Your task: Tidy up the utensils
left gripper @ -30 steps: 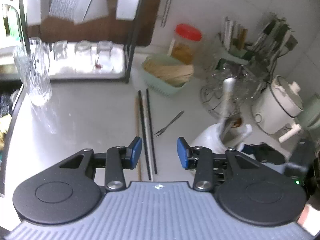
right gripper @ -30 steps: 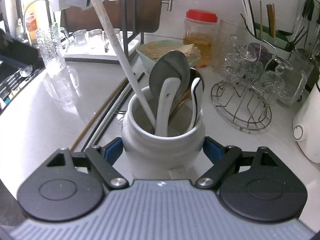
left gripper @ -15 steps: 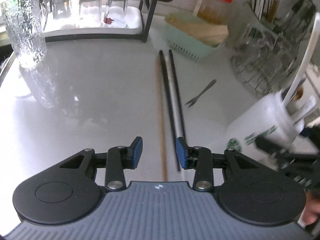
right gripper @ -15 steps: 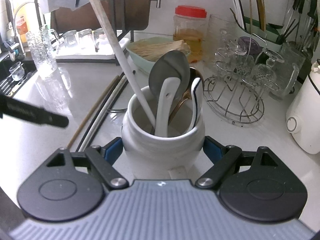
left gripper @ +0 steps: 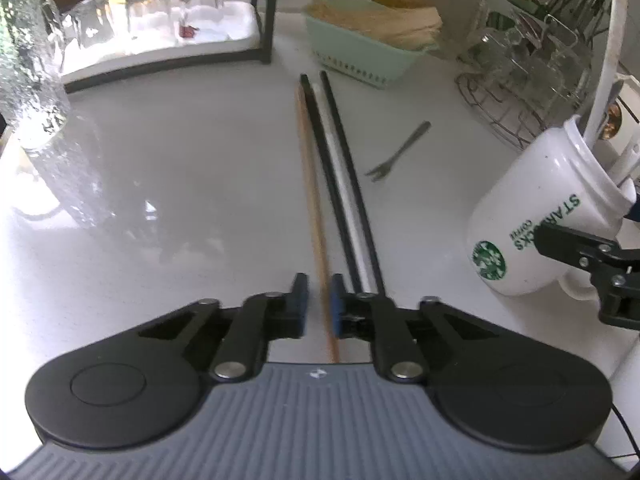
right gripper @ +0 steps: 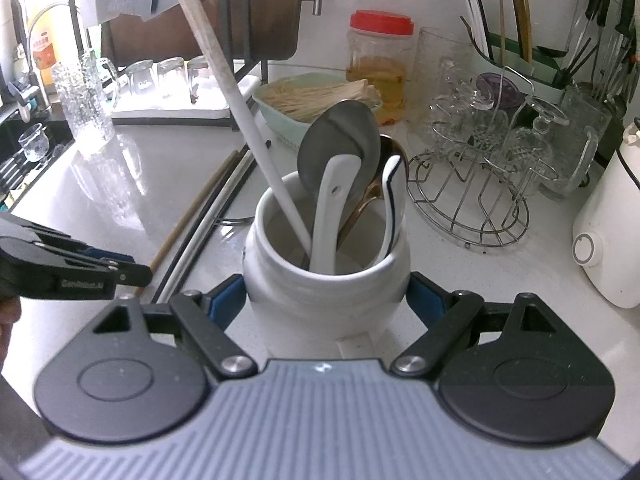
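A wooden chopstick (left gripper: 310,184) lies on the white counter beside two black chopsticks (left gripper: 348,168) and a white one (left gripper: 340,172). A small fork (left gripper: 400,152) lies to their right. My left gripper (left gripper: 319,300) is low over the counter, its jaws closing narrowly around the wooden chopstick's near end. My right gripper (right gripper: 326,300) is shut on a white Starbucks mug (right gripper: 324,292), which is tilted in the left wrist view (left gripper: 532,208). The mug holds a long white handle (right gripper: 240,104), a steel spoon (right gripper: 340,140) and a white ceramic spoon (right gripper: 332,208).
A tall textured glass (left gripper: 28,80) stands at the left, next to a tray of upturned glasses (left gripper: 160,36) under a black rack. Behind are a green basket (left gripper: 360,52), a red-lidded jar (right gripper: 380,60) and a wire glass stand (right gripper: 472,184). A white appliance (right gripper: 608,232) sits at the right.
My left gripper has sunk toward the counter and its jaws have closed in around the wooden chopstick. The right gripper has kept still with the mug.
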`<state>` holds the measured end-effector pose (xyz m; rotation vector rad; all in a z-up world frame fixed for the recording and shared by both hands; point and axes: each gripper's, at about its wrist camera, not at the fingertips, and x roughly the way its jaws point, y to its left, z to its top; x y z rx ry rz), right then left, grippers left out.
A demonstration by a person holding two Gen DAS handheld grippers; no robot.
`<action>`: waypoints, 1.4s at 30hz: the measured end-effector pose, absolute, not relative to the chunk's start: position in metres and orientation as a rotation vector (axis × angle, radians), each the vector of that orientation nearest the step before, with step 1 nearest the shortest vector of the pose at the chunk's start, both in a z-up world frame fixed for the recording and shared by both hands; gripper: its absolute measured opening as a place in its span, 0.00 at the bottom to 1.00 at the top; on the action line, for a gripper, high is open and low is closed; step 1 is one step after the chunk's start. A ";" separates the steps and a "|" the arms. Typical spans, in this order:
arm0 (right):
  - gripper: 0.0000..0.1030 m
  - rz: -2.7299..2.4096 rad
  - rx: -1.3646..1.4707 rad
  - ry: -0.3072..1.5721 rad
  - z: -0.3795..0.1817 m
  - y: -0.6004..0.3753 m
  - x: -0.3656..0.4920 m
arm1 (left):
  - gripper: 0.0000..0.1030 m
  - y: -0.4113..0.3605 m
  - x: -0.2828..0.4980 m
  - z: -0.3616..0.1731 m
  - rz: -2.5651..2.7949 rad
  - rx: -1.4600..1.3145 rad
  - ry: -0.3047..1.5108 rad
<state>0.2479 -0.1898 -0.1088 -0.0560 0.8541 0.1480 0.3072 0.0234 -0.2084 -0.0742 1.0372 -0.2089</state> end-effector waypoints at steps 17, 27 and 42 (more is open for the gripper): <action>0.86 0.147 -0.062 0.882 -0.108 -0.190 0.252 | 0.04 0.054 0.271 -0.197 -0.169 -0.208 1.149; 0.86 0.172 -0.082 0.895 -0.105 -0.183 0.244 | 0.04 0.069 0.235 -0.200 -0.150 -0.253 1.217; 0.86 0.191 -0.088 0.886 -0.105 -0.182 0.239 | 0.13 0.081 0.265 -0.194 -0.069 -0.308 1.144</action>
